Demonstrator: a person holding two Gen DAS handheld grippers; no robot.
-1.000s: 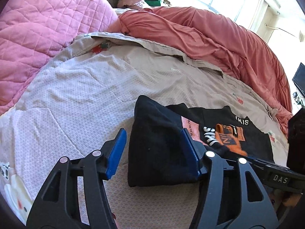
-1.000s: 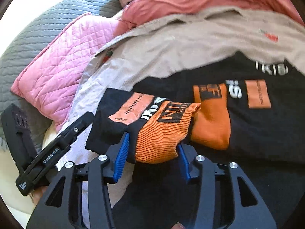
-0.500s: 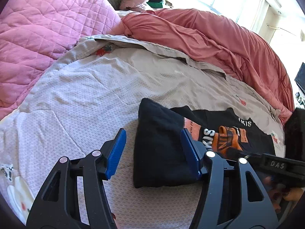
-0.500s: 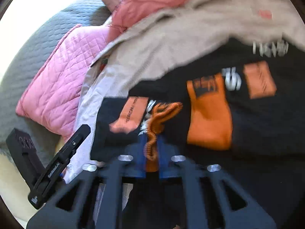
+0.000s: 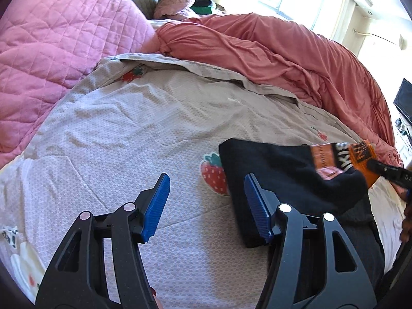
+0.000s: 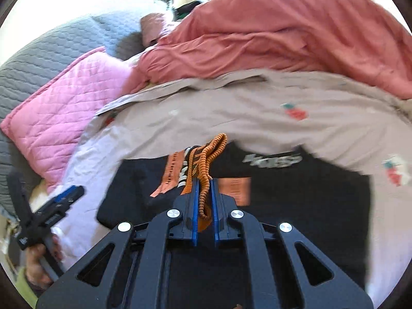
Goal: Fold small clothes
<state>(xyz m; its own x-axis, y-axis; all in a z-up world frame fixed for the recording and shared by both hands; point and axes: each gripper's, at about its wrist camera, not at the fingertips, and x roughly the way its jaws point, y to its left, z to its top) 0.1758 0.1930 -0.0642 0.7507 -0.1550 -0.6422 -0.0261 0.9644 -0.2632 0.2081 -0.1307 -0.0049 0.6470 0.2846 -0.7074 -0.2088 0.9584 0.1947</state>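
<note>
Orange ribbed knit — the cuff [image 6: 206, 164] of a black garment [image 6: 144, 188] — is pinched flat between the blue pads [image 6: 195, 206] of the right gripper [image 6: 204, 193], whose jaws are clamped together on it. From the cuff the fabric runs away from the gripper, showing an orange patch and white lettering, while the rest of the dark cloth lies spread on the pale strawberry-print bedsheet [image 6: 231, 118].

In the left wrist view the same garment [image 5: 270, 164] appears as a black folded panel on the sheet [image 5: 116, 128], its orange cuff [image 5: 360, 159] lifted at the right edge where the other tool grips it. The left gripper [image 5: 206, 203] hangs above the bedding with its jaws apart and nothing between them; its right pad [image 5: 255, 206] sits just beside the near edge of the black panel — whether it touches the cloth cannot be told.

A pink quilted pillow [image 5: 51, 51] and a salmon duvet [image 5: 283, 59] lie beyond the sheet
</note>
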